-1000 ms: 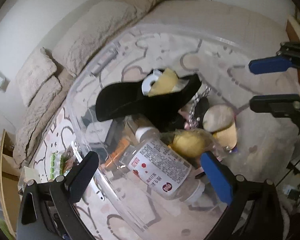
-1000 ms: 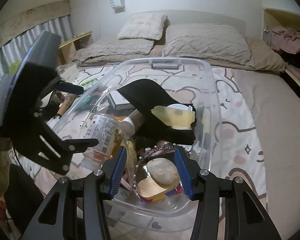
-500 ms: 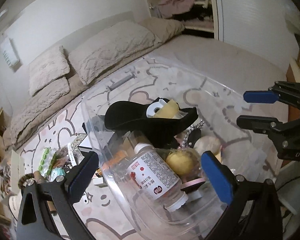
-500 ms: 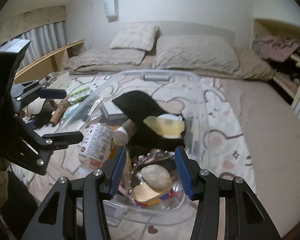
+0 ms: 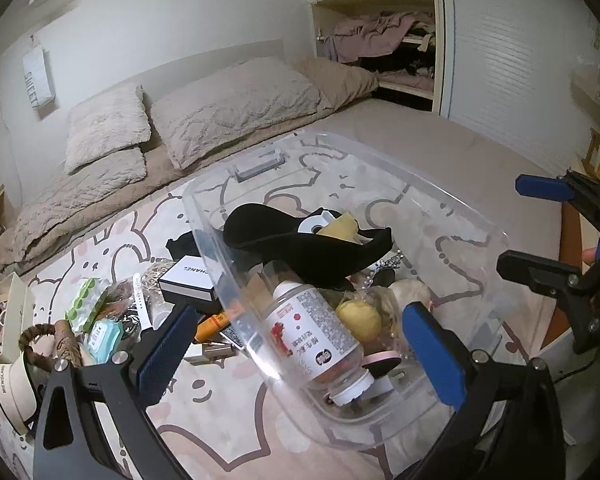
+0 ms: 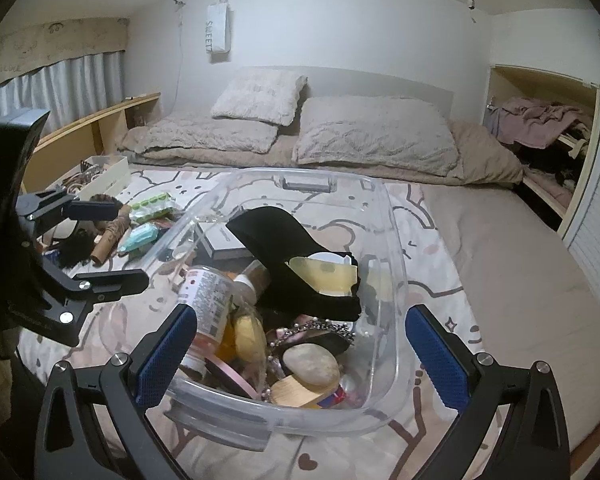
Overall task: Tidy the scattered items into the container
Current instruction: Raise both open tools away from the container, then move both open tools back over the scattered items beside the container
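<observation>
as its jaws open, right tool empty

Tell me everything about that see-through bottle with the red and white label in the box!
The bottle is clear plastic with a white cap and a white label printed in red and black. It lies on its side inside the clear box, cap toward the near end, against the box's left wall. A yellow round thing touches its side, and a black cloth lies beyond its far end. No tool is touching it.
</observation>
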`<state>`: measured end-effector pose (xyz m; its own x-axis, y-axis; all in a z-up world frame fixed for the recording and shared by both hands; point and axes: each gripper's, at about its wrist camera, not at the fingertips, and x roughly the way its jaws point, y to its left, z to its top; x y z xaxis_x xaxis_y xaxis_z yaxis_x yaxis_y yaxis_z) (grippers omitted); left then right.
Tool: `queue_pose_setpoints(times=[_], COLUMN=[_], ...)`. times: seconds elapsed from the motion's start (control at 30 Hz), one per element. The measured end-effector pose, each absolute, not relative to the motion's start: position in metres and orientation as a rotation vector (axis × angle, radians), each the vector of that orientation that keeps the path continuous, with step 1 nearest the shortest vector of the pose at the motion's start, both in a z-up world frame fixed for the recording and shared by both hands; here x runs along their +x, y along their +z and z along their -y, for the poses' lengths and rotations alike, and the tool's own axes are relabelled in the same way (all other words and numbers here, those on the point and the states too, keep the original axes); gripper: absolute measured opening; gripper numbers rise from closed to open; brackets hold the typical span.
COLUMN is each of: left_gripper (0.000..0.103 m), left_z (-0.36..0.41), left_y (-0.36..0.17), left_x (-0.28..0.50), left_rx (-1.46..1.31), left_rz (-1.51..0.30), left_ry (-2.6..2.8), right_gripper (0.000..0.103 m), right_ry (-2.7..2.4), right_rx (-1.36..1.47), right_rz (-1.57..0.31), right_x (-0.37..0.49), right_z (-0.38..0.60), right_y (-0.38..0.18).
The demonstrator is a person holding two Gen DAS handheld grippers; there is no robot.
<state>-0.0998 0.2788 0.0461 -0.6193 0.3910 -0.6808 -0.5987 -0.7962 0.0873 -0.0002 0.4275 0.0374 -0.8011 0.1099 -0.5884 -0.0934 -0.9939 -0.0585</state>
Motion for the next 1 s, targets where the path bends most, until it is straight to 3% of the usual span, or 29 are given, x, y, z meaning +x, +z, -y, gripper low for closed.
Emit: queue_pose_setpoints(times=[1.0], left_gripper=[0.103], left_z=[-0.130], left_y=[0.089], left_x=[-0.109], left_rx=[-0.785], left_rz=[-0.164], left_ry=[2.582], right_gripper=[0.103], right_ry=[2.985], right_rx=[-0.778], right_rz=[0.033], right_x=[-0.024], right_z=[-0.336], right_y=[0.078])
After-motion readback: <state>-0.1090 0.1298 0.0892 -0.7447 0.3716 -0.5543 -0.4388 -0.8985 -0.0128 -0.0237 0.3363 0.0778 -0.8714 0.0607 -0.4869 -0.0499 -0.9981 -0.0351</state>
